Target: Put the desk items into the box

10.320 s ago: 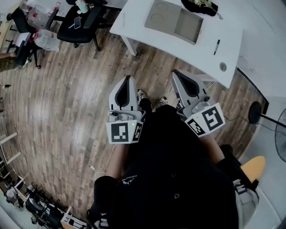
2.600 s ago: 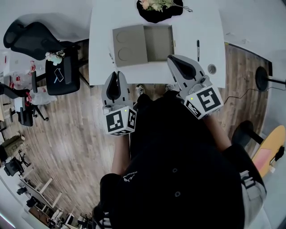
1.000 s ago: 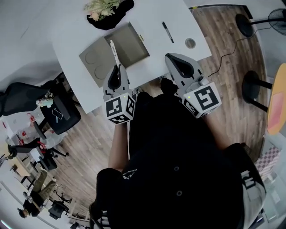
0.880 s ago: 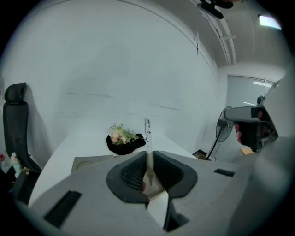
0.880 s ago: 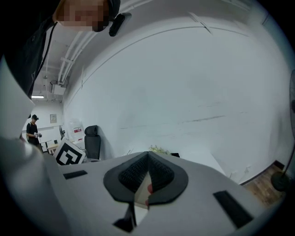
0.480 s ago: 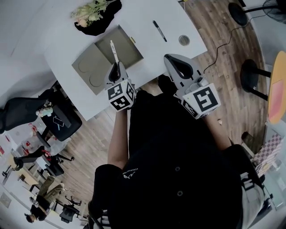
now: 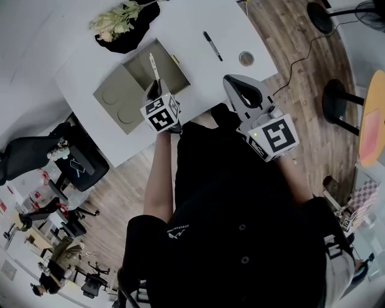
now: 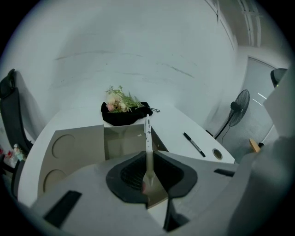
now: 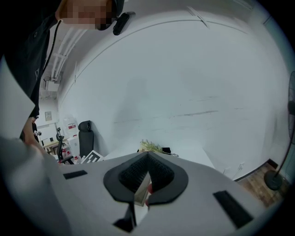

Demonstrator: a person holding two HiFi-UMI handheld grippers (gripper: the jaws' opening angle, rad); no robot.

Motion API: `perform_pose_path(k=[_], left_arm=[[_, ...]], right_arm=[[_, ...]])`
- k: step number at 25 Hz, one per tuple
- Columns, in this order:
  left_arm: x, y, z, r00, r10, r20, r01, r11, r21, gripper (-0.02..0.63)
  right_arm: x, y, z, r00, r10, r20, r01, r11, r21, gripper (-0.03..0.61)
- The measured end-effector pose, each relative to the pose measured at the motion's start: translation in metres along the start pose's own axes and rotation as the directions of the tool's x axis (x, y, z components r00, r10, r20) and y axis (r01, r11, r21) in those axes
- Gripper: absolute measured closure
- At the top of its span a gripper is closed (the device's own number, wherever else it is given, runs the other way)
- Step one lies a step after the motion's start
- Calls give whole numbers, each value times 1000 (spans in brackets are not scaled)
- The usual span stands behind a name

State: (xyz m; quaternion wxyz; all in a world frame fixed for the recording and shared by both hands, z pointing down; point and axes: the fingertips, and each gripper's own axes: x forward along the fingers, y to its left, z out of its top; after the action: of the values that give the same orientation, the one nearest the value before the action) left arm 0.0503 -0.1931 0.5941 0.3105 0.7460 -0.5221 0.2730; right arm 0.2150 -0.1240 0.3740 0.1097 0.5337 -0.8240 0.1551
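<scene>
Two grippers are in use; only the left one carries a load. My left gripper [image 8: 148,156] is clamped on a white pen [image 8: 148,131], which stands out forward from between the jaws. My right gripper [image 9: 147,156] has its jaws closed together with nothing between them and hangs back at the near edge of the desk [image 7: 198,18].

Location of items:
- The open box [image 7: 171,69] lies on the desk with its lid [image 7: 117,99] folded out flat beside it.
- In the head view, the pen [image 7: 153,65] projects from the left gripper [image 7: 155,87] over the box's open compartment. How high it sits above the box floor cannot be read.
- A black marker [image 7: 212,46] and a small round item [image 7: 245,58] lie on the desk to the right of the box, apart from each other.
- A bunch of flowers in black wrapping [image 7: 123,21] lies beyond the box.

Step in hand, as I judge it: delivery of the pen to the box, release not yet made.

Next move calls for:
1. Lowering the pen tip inside the compartment walls, clear of the right wall.
2. Parting the left jaws only once the pen is low and roughly level.
3. Assigning the right gripper [image 7: 233,81] to the marker, which lies nearest to it.
</scene>
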Motion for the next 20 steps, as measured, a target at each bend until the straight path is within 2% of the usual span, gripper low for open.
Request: perform_pose_path(k=[7,14,20], left_arm=[[34,5,-15,995,19,-94,-21,1000,-18,557],[66,8,-30,978,37,-205,-37,999,6,557],[83,9,-33,968,55,-246,-53,999,13,557]], right_arm=[[6,-17,-5,1000,-22,-19,22,1000,7,580],[10,-32,-12,998,-57,-40,58,998,23,580],[11,-39,-12,995,-82,-51,84,996,23,580]])
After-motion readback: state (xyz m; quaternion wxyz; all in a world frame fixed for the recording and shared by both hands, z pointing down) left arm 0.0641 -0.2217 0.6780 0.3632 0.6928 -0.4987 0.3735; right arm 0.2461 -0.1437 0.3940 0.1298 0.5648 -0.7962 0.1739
